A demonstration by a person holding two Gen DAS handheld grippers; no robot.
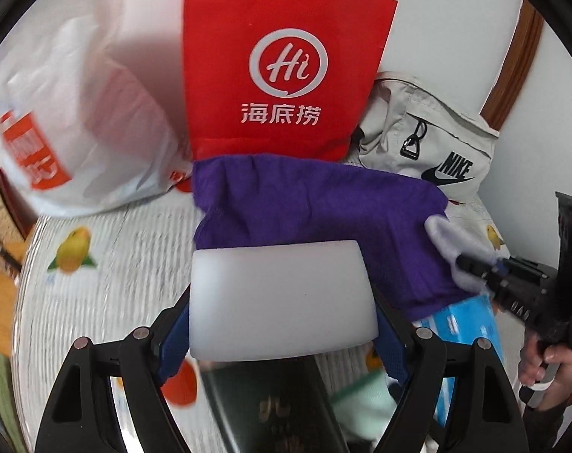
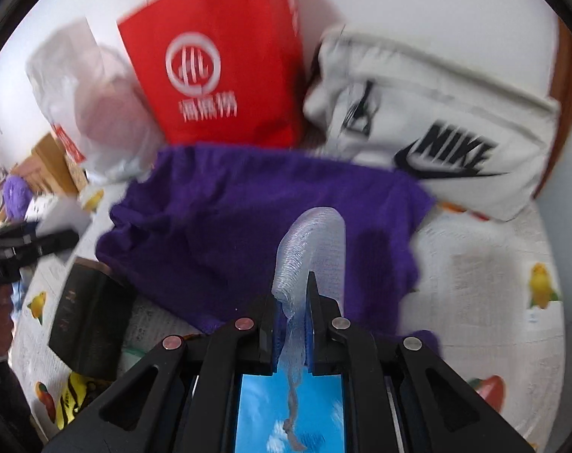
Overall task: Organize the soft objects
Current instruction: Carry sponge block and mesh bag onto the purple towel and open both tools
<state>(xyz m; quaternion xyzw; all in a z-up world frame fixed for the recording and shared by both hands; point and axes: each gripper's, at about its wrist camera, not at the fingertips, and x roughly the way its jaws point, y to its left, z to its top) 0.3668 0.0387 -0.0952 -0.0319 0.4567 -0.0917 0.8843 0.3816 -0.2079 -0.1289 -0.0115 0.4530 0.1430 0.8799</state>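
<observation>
Worktop (image 1: 108,264): fruit-print cover; bare patches lie left and right of the purple cloth.
Red bag (image 1: 282,68): upright just behind the purple cloth, a white plastic bag (image 1: 78,120) on its left and a pale Nike bag (image 1: 437,143) on its right.
Purple cloth (image 2: 256,219): rumpled, soft, spread flat mid-worktop; its far edge touches the red bag.
White foam block (image 1: 282,298): my left tool (image 1: 282,343) pinches it, held in front of the purple cloth.
Clear mesh sleeve (image 2: 308,249): my right tool (image 2: 291,336) is pressed together on it, arching over the purple cloth.
</observation>
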